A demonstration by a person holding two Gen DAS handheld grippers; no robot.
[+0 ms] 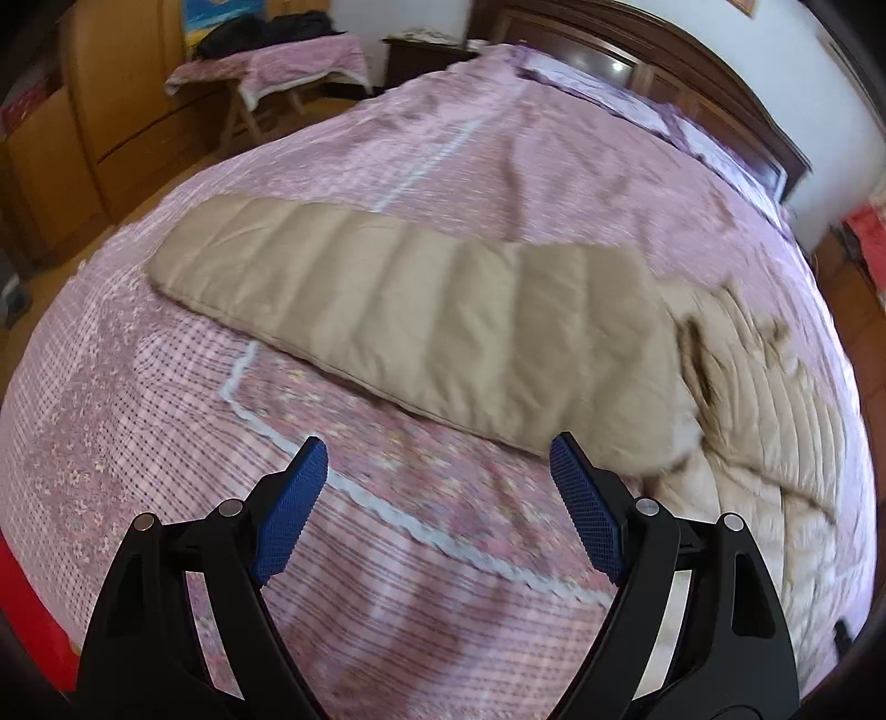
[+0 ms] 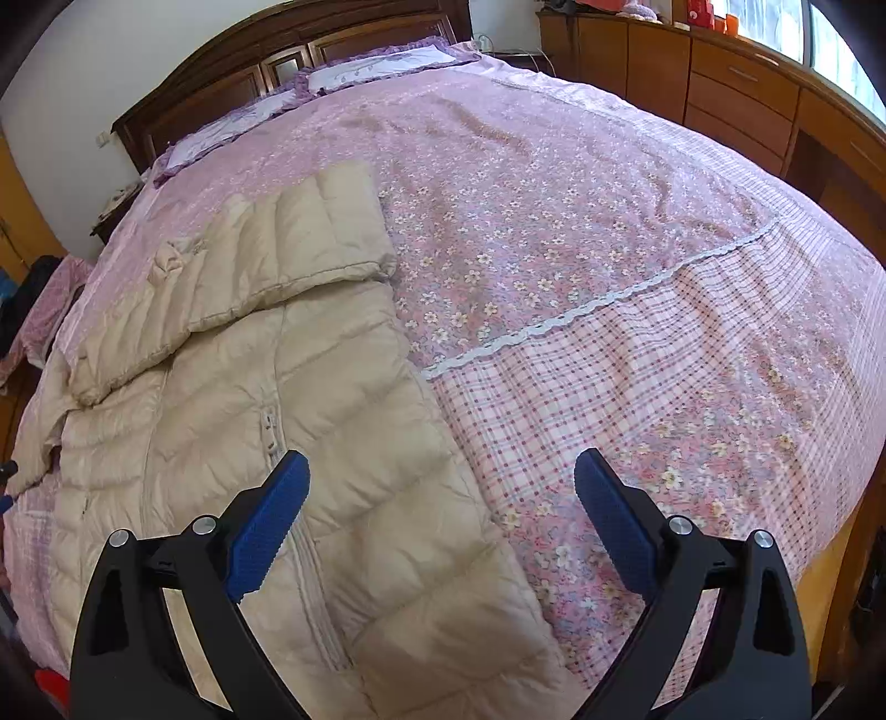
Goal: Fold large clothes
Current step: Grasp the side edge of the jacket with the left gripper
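The beige coat (image 2: 310, 443) lay flat on the bed (image 2: 609, 221), front up, ready for folding; one sleeve (image 1: 410, 310) stretched away from the coat; the left gripper (image 1: 437, 465) and the right gripper (image 2: 440, 476) hovered spread and empty, the right above the coat's zip.

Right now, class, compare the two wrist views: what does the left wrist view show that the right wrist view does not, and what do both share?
Only the left wrist view shows the jacket's long sleeve stretched flat across the bed, and a small cloth-covered table beyond it.

Only the right wrist view shows the jacket's zipper, one sleeve folded over the chest, the wooden drawers and the window.

Both show the beige puffer jacket, the pink bedspread, the dark headboard, and an open, empty gripper: left gripper, right gripper.
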